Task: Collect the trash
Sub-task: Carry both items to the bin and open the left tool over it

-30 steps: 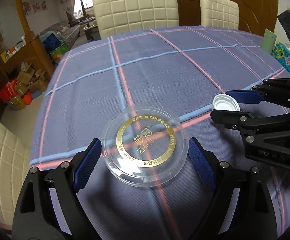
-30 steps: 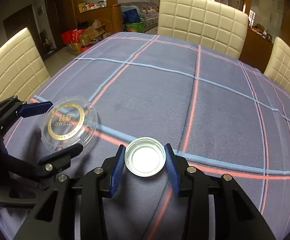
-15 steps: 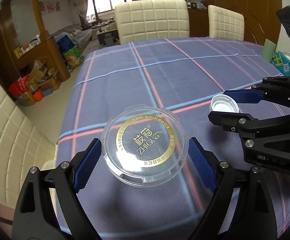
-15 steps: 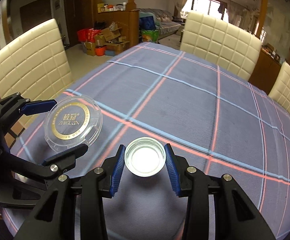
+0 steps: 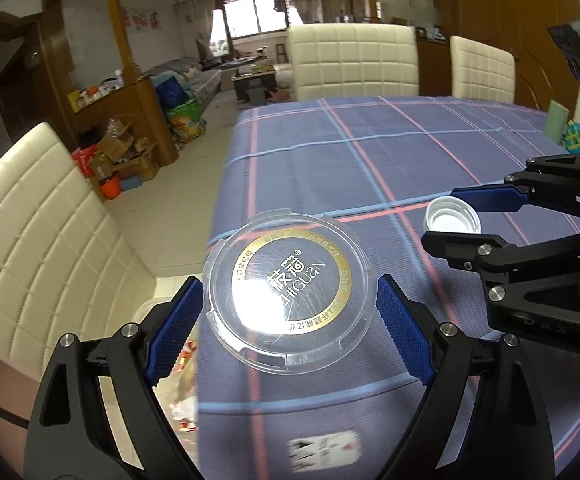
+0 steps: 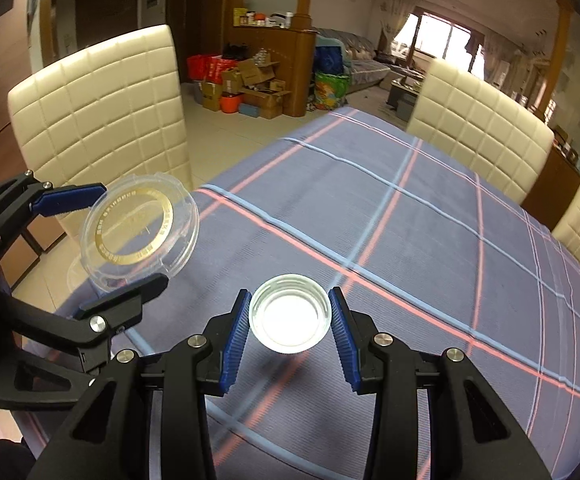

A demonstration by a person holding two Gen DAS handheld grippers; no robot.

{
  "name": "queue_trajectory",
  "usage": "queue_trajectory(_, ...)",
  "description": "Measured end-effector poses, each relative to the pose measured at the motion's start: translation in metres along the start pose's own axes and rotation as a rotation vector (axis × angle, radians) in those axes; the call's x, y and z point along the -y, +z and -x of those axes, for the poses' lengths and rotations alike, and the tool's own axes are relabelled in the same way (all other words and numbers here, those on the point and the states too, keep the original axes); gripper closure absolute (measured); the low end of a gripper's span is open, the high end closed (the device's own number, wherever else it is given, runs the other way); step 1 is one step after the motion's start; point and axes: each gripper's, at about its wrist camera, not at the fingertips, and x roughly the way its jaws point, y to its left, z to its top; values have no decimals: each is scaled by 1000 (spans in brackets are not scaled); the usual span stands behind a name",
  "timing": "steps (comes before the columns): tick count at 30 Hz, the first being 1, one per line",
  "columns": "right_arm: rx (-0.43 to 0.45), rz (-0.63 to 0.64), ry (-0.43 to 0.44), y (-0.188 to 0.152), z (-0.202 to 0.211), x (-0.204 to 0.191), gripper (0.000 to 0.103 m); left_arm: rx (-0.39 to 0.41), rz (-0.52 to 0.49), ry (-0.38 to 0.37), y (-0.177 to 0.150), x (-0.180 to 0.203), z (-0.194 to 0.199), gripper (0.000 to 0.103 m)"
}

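My left gripper is shut on a clear round plastic lid with a gold printed ring, its blue pads pressing the rim from both sides; the lid hangs in the air over the table's left edge. The same lid shows at the left of the right wrist view. My right gripper is shut on a small white bottle cap, open side up, lifted above the cloth. That cap and the right gripper also show at the right of the left wrist view.
A blue plaid tablecloth covers the table. Cream padded chairs stand at the left and the far side. Below the table's left edge lies a container holding wrappers. Cardboard boxes crowd the floor beyond.
Both grippers have risen off the cloth and shifted left toward the table's edge, still holding the lid and the cap. The floor and the left chair have come into view.
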Motion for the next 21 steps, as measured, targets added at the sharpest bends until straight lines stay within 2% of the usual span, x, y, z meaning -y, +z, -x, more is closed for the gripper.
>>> queue_trajectory(7, 1, 58, 28, 18, -10, -40, 64, 13, 54, 64, -17, -43, 12, 17)
queue_trajectory(21, -6, 166, 90, 52, -41, -108, 64, -28, 168, 164, -50, -114, 7, 17)
